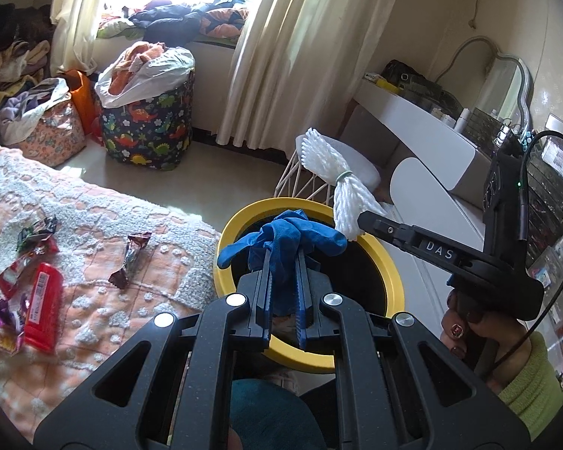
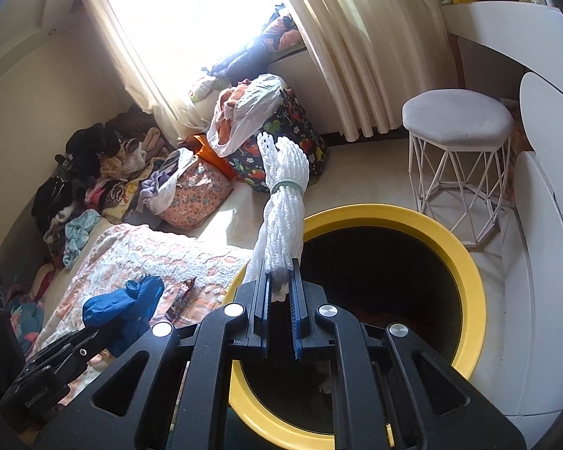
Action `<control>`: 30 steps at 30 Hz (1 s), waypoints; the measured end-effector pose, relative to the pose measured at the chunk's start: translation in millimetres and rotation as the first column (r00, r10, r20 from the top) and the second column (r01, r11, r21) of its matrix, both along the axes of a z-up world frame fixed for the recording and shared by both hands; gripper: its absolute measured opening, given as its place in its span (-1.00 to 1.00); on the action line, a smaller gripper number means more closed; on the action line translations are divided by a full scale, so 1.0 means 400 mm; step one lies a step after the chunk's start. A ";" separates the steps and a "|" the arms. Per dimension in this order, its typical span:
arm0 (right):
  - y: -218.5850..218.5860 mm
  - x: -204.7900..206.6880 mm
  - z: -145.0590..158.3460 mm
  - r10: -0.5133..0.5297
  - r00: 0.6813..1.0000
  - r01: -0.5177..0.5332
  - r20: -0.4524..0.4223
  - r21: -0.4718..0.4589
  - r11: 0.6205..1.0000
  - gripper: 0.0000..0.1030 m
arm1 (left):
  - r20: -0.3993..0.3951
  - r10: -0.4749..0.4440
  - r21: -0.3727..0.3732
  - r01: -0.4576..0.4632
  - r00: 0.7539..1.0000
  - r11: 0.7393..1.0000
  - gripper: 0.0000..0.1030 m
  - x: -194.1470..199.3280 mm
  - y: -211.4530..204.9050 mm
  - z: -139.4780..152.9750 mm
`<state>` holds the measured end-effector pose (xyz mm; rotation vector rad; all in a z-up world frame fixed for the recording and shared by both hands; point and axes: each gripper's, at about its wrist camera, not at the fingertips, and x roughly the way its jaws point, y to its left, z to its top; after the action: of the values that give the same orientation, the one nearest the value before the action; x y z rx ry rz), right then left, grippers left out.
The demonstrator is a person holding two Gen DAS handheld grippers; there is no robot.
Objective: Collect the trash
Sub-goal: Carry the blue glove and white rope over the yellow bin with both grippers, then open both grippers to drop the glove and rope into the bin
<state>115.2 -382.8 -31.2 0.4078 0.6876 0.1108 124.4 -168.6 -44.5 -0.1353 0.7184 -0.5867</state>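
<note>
My left gripper (image 1: 284,253) is shut on a crumpled blue glove (image 1: 285,232) and holds it over the yellow-rimmed black bin (image 1: 388,262). My right gripper (image 2: 281,273) is shut on a white foam net sleeve (image 2: 285,202) tied with a green band, above the bin's near rim (image 2: 465,262). The right gripper (image 1: 360,221) and sleeve (image 1: 341,180) also show in the left wrist view. The blue glove (image 2: 122,307) shows in the right wrist view at lower left. Several snack wrappers lie on the bed: a red packet (image 1: 43,305), a dark wrapper (image 1: 131,255) and others (image 1: 37,236).
The bed's peach and white blanket (image 1: 94,225) is left of the bin. A white stool (image 2: 458,150) and white dresser (image 1: 420,127) stand to the right. A dinosaur-print bag (image 1: 146,127), a floral bag (image 1: 50,131) and piles of clothes sit by the window.
</note>
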 end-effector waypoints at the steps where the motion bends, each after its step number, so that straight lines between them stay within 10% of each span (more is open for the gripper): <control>1: -0.003 0.001 -0.002 -0.006 1.000 0.006 -0.004 -0.005 1.000 -0.83 | -0.004 -0.003 0.002 0.003 1.000 1.000 -0.90 0.003 -0.006 -0.004; 30: -0.075 0.035 -0.125 -0.083 0.982 0.087 -0.171 0.017 0.996 -0.83 | -0.111 -0.061 0.062 0.068 0.992 0.996 -0.90 0.101 -0.131 -0.131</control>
<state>129.1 -413.0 -81.0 0.4728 0.8371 0.0032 164.7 -221.0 -96.8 -0.0833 0.8498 -0.6205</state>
